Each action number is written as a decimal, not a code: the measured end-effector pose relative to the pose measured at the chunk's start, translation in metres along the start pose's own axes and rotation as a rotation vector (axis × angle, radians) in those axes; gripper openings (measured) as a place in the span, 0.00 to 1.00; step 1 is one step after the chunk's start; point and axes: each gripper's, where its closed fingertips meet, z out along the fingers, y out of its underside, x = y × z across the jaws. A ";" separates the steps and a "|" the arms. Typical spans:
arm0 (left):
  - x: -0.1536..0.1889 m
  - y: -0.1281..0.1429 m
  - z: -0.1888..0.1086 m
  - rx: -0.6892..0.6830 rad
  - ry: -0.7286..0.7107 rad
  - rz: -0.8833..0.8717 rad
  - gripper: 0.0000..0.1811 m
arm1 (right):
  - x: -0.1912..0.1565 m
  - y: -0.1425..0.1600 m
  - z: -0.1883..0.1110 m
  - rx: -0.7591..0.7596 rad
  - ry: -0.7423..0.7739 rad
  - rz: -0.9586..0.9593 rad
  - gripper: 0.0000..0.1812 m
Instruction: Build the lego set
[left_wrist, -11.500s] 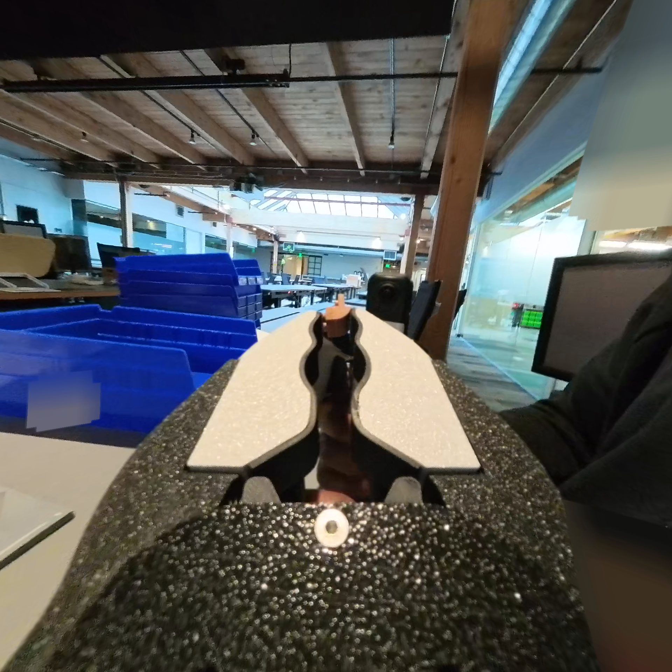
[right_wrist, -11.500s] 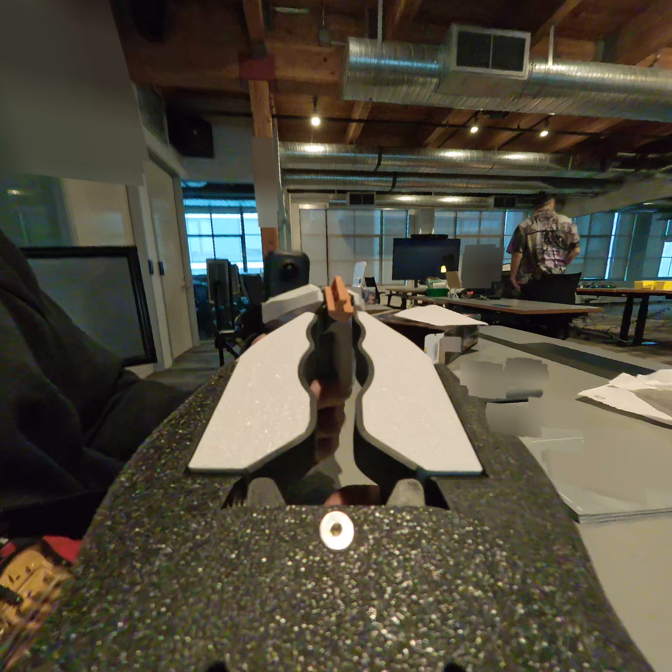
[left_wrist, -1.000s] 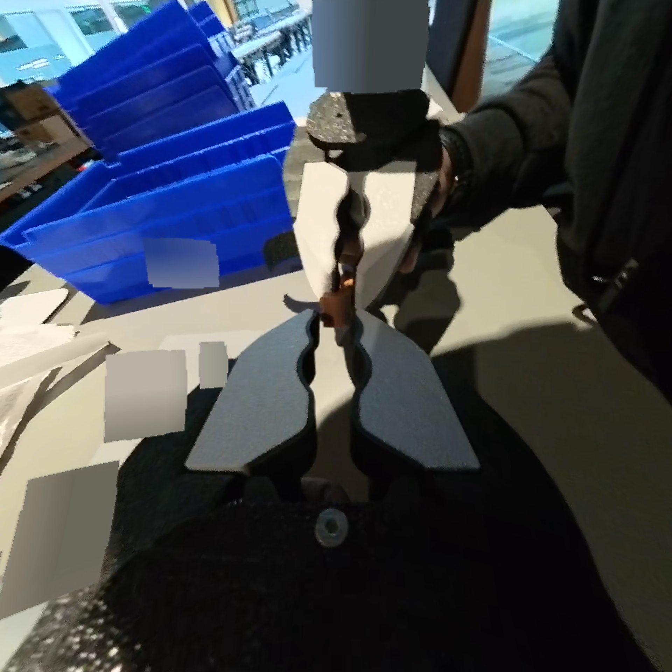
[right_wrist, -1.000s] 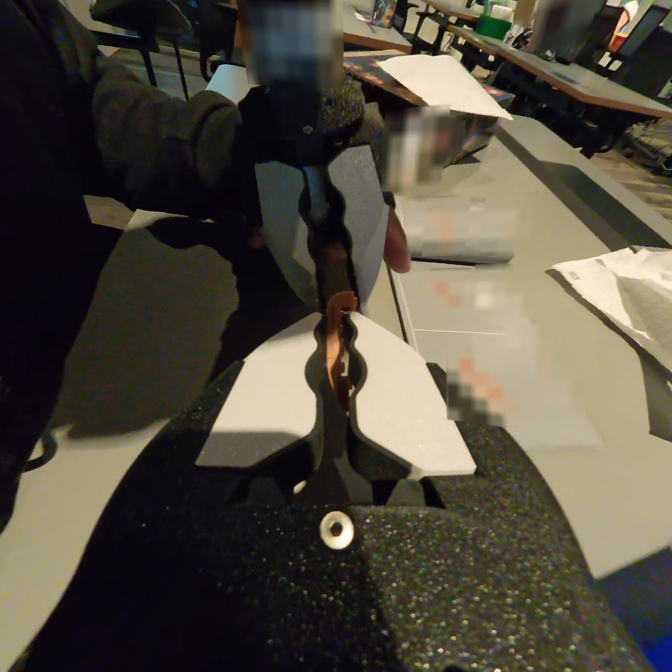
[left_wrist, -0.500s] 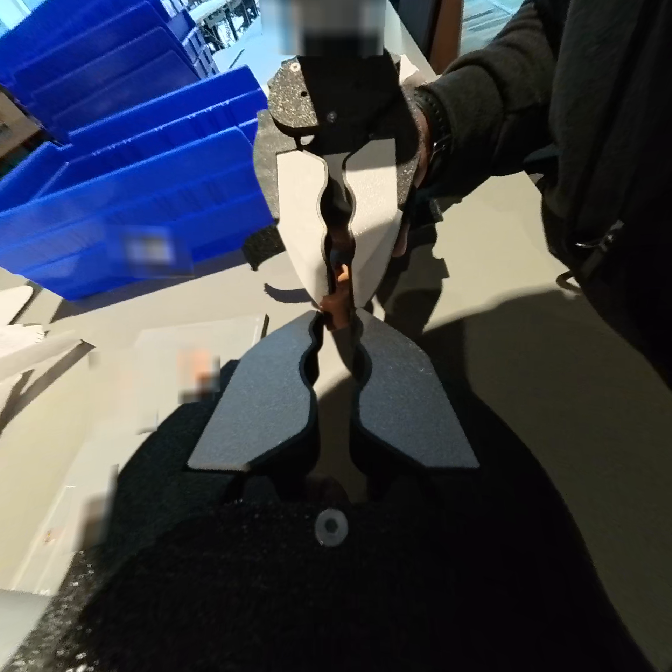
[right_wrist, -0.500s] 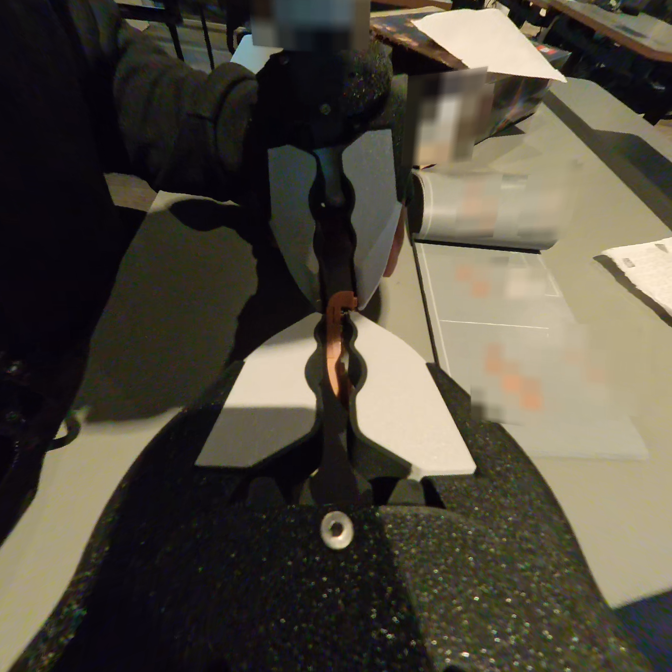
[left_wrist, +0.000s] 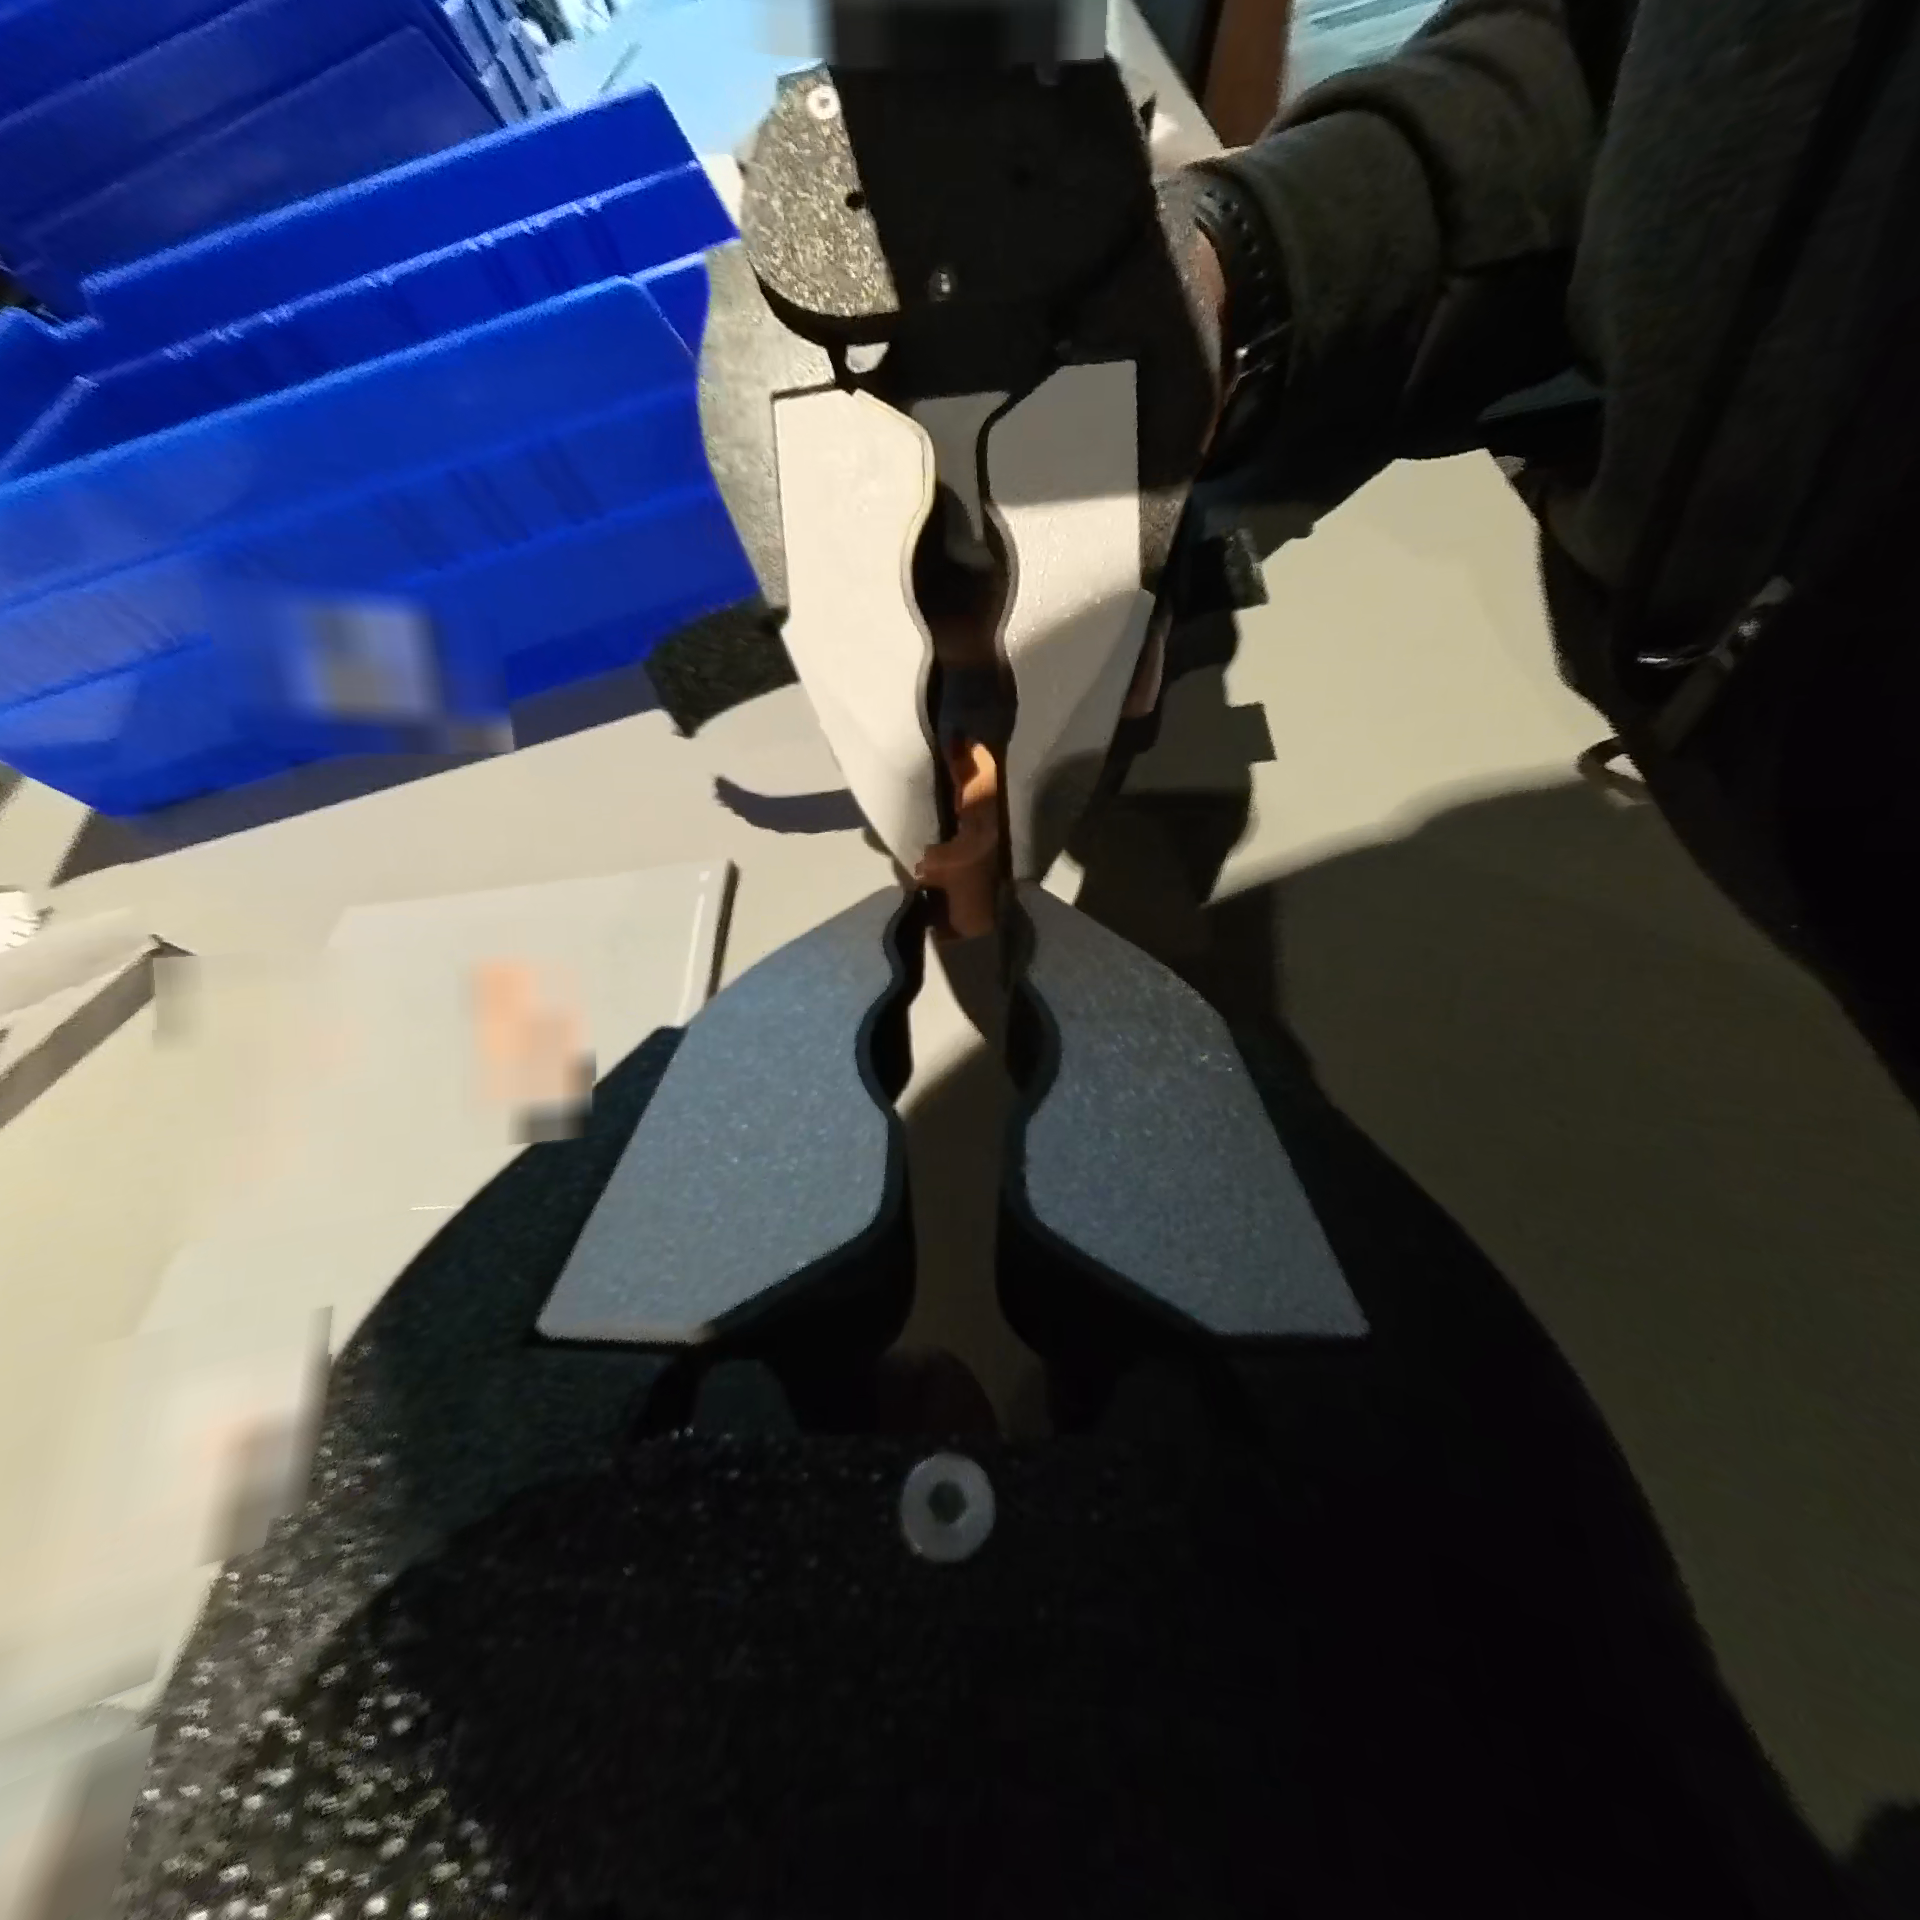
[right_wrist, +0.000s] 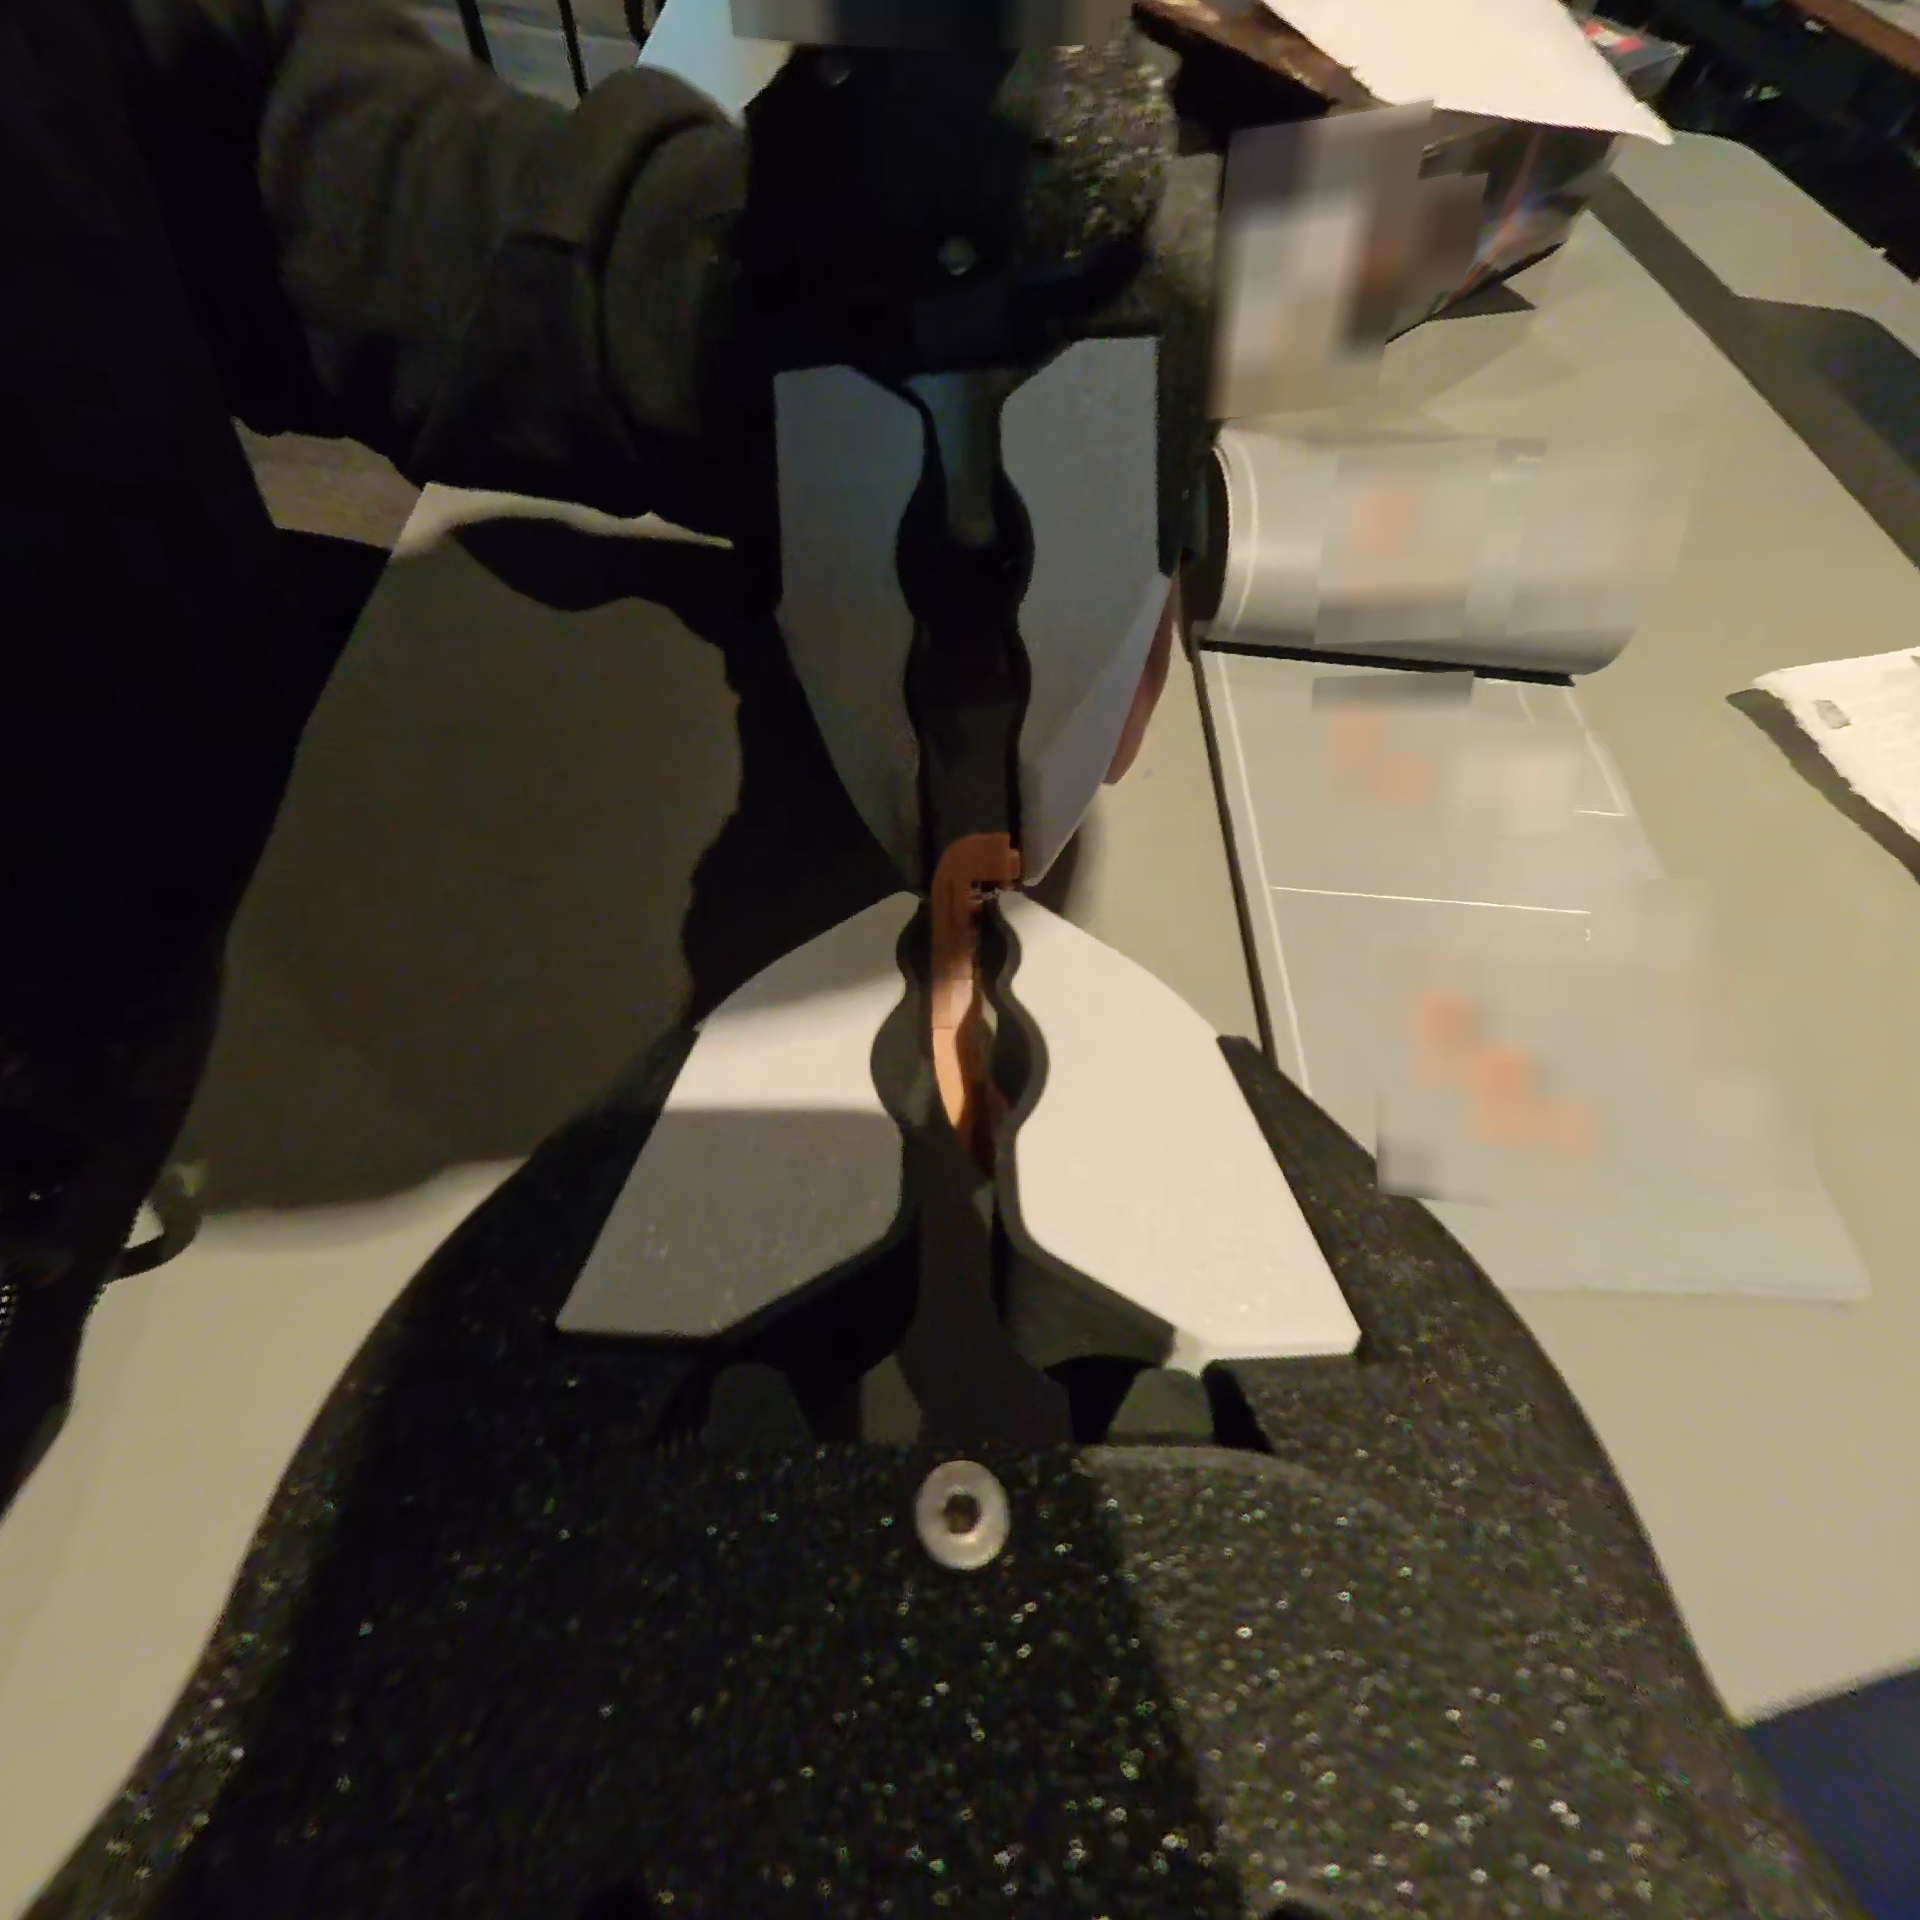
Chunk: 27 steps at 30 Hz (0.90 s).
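A small orange-brown lego piece (left_wrist: 964, 883) is held above the grey table (left_wrist: 1507, 1039) between my two grippers, which meet tip to tip. In the left wrist view my left gripper (left_wrist: 966, 920) comes from below, its tips closed on the near end of the piece. My right gripper (left_wrist: 966, 857) comes from above, shut on the same piece. In the right wrist view the piece (right_wrist: 951, 997) runs up between my right gripper's (right_wrist: 961, 920) fingers. Its hooked end sits at the left gripper's (right_wrist: 971, 868) tips. Most of the piece is hidden by the fingers.
Blue storage bins (left_wrist: 312, 468) stand at the left rear. A blurred instruction sheet (right_wrist: 1455, 935) lies on the table to the right, with a box (right_wrist: 1403, 551) behind it and loose paper (right_wrist: 1849, 727) at the far right. The person's dark sleeves (left_wrist: 1455, 208) are close behind. Left and right tips are no more than a few centimetres apart.
Both grippers, once raised toward the room and each holding a piece, now point down at the table. Over the last second they pressed closer, tip to tip, on the orange piece.
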 end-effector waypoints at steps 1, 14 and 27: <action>0.001 0.000 0.000 -0.002 0.014 -0.006 0.07 | -0.001 0.000 0.000 -0.004 -0.002 -0.003 0.04; 0.009 0.006 0.006 -0.052 0.059 0.015 0.07 | -0.007 0.009 0.000 -0.067 -0.054 0.024 0.04; 0.002 0.006 0.004 -0.053 0.026 -0.025 0.07 | 0.002 0.008 0.000 -0.057 0.012 0.047 0.05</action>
